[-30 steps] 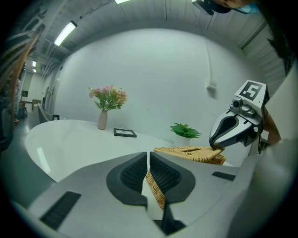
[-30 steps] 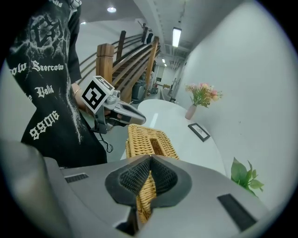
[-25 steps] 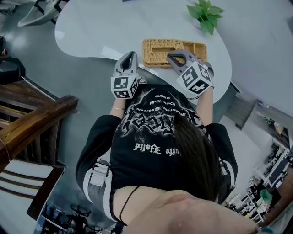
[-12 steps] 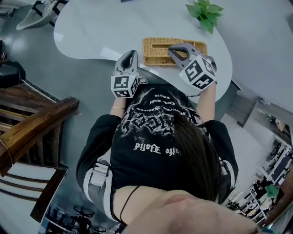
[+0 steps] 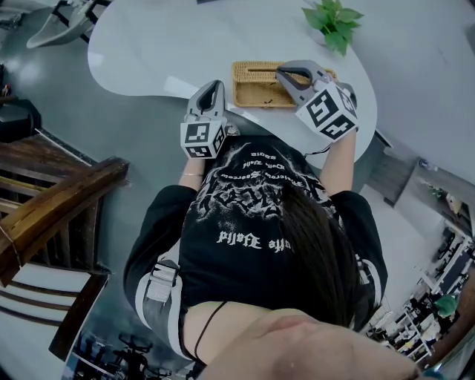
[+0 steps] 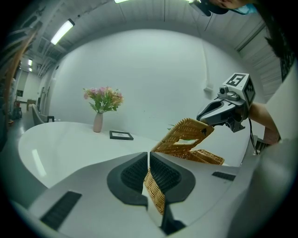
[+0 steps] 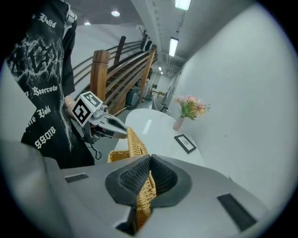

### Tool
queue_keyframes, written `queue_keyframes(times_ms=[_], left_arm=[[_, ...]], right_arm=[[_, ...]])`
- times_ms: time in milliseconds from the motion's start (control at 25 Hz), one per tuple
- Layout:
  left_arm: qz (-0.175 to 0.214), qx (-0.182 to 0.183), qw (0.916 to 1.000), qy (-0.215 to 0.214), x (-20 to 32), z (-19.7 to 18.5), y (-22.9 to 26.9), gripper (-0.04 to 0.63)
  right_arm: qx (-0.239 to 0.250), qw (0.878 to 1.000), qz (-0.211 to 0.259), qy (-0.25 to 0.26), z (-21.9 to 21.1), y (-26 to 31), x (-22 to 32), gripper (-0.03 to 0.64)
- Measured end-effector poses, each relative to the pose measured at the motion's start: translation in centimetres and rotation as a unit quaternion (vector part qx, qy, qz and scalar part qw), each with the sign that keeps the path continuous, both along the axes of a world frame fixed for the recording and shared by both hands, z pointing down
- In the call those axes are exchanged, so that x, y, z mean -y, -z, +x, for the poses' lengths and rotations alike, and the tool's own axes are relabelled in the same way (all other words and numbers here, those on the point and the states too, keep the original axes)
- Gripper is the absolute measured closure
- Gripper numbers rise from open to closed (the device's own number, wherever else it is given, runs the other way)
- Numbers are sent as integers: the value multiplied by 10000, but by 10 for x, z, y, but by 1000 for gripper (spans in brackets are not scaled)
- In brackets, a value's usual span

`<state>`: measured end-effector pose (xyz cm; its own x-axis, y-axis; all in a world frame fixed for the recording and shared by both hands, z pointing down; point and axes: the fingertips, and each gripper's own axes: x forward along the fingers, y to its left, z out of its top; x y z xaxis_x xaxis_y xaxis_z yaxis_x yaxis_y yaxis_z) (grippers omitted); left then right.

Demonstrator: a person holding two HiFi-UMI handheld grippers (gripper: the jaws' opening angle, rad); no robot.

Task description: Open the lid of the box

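Note:
A woven wicker box [image 5: 256, 87] lies on the white table [image 5: 163, 44] close to the near edge. My left gripper [image 5: 215, 89] is shut on the box's left end wall [image 6: 153, 193]. My right gripper [image 5: 284, 72] is shut on the right end of the wicker lid [image 7: 144, 186]. In the left gripper view the lid [image 6: 184, 132] stands tilted up above the open box base [image 6: 207, 157], with its right end high in the right gripper [image 6: 209, 122]. The right gripper view shows the left gripper [image 7: 122, 131] at the box's far end.
A green potted plant [image 5: 332, 22] stands at the table's far right. A vase of flowers [image 6: 98, 118] and a small picture frame [image 6: 121, 135] sit further along the table. Wooden stair railing [image 5: 52, 200] runs at the left, off the table.
My right gripper has moved up and away from me with the lid's end in it, tilting the lid open. The left gripper has stayed on the box.

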<state>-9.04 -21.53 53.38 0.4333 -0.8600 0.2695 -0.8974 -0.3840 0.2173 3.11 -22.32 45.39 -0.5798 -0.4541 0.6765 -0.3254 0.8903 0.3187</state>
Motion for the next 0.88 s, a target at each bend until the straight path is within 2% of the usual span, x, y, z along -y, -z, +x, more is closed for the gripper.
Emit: queue_keyframes(times_ms=[880], left_arm=[[-40,34,10000,-36,5,-3,-3,566]], right_arm=[[77,9998,41,199,-1,21,40,583]])
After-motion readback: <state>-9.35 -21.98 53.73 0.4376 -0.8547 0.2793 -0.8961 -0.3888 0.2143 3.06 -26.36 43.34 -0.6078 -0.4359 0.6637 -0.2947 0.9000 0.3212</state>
